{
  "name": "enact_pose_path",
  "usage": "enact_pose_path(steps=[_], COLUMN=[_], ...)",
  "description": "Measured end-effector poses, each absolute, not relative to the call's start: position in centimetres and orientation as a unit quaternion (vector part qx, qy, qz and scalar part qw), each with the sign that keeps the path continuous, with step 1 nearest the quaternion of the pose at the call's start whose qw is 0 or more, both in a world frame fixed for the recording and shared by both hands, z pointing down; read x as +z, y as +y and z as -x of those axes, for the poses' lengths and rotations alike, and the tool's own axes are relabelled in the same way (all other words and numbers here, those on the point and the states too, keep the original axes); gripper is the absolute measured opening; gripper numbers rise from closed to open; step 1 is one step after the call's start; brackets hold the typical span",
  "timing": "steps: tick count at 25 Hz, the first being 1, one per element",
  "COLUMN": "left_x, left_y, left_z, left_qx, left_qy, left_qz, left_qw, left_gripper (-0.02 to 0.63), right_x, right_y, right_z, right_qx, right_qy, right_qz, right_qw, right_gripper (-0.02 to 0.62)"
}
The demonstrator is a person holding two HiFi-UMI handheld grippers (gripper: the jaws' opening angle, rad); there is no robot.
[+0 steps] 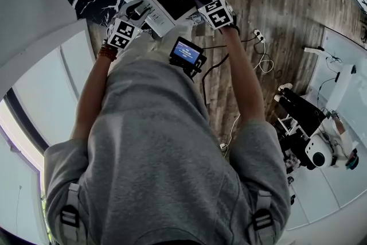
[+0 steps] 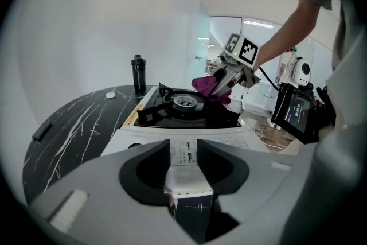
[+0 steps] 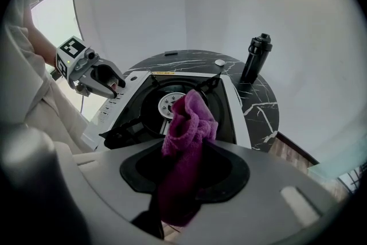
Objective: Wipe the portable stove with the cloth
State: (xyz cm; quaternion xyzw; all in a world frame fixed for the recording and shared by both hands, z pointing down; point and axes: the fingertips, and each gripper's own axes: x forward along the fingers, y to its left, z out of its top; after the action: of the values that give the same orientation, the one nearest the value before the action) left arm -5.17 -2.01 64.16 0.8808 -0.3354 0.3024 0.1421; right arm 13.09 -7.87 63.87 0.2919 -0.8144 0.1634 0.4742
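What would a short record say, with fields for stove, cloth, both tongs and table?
surface: round black marble table, black cylindrical bottle standing on it
target: black-topped white metal portable stove, on the table
tool: purple fabric cloth, bunched, over the stove top, contact unclear
left tongs: shut on the stove's white front edge
right tongs: shut on the cloth

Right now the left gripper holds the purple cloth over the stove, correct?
No. The right gripper holds the purple cloth over the stove; the right gripper view shows it pinched between its jaws. The left gripper grips the stove's front edge.
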Motion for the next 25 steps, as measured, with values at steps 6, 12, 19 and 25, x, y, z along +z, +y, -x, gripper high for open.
enact_pose_path(steps=[6, 12, 19, 25], left_x=[64.1, 63.8, 63.8, 64.0], left_y=[-2.1, -2.1, -2.0, -1.9], left_z=[5.1, 4.9, 4.8, 4.9], left_qx=[0.303, 0.299, 0.296, 0.299], left_qy=[-0.336, -0.329, -0.325, -0.321], left_qz=[-0.881, -0.882, -0.884, -0.885], left_qw=[0.143, 0.158, 0.160, 0.152], left_gripper=[0.144, 0.146, 0.144, 0.146], right_x=[64.0, 63.8, 63.9, 64.0], right_y=[-7.6, -6.4, -5.2, -3.9], right_z=[-12.9, -12.2, -11.2, -9.3], right_qx=[0.168, 0.176, 0.196, 0.212], right_qy=[-0.813, -0.815, -0.814, -0.819], right_qz=[-0.295, -0.288, -0.280, -0.258], right_qw=[0.473, 0.471, 0.470, 0.467], right_gripper=[0.158, 0.158, 0.158, 0.156])
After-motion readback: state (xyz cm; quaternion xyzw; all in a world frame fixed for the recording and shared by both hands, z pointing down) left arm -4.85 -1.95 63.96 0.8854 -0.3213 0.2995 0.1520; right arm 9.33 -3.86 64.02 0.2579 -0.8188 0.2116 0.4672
